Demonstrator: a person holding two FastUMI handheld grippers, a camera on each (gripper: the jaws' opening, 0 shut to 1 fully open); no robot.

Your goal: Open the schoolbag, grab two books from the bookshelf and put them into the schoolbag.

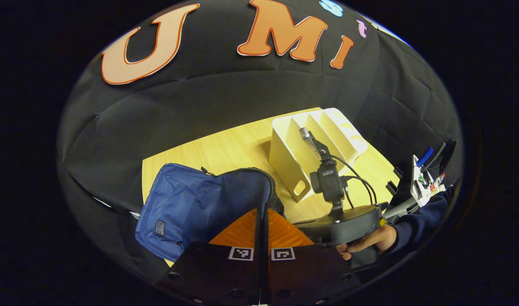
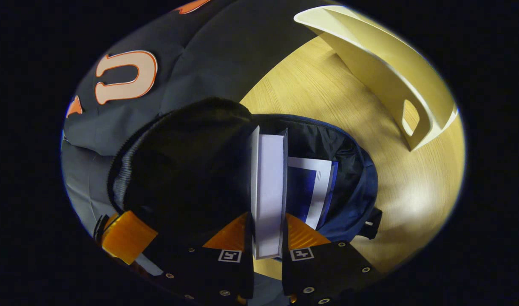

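Inside schoolbag, right gripper clasping book

Both views are dim and sharp, with strong fisheye bending at the edges; glare brightens the table at right.

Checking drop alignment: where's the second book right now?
In the right gripper view, the white book is clamped edge-on in the right hand-held gripper, over the open schoolbag, just left of the blue book already inside.

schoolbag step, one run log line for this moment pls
right tool: shut on book | over open schoolbag | one book inside | left tool: shut
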